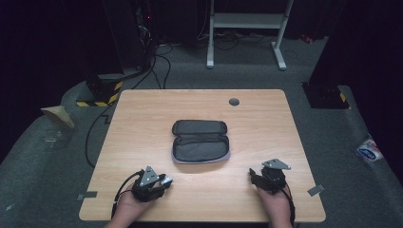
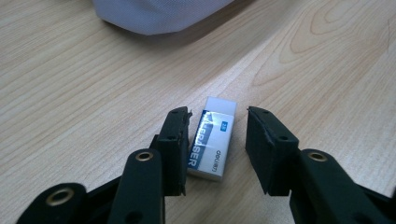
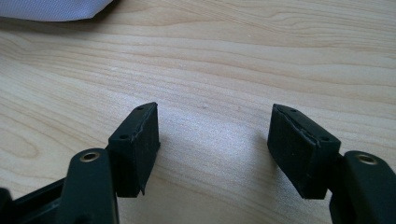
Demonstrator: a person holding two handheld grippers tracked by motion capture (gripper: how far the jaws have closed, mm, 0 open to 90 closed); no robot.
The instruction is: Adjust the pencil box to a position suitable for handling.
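Observation:
A white eraser (image 2: 212,137) with a blue and white sleeve lies flat on the wooden table (image 1: 142,109), between the jaws of my left gripper (image 2: 218,122). The left jaw is at the eraser's side and a gap separates the right jaw from it. In the high view that left gripper (image 1: 164,182) sits near the table's front left. My right gripper (image 1: 256,176) rests at the front right, and its jaws (image 3: 215,121) stand open over bare wood. An open grey pencil case (image 1: 200,141) lies in the middle of the table, beyond both grippers.
The case's pale grey edge (image 2: 159,16) shows at the top of the left gripper view, and its corner (image 3: 51,9) in the right gripper view. A round cable hole (image 1: 234,101) sits near the table's far edge. Bare wood surrounds the case.

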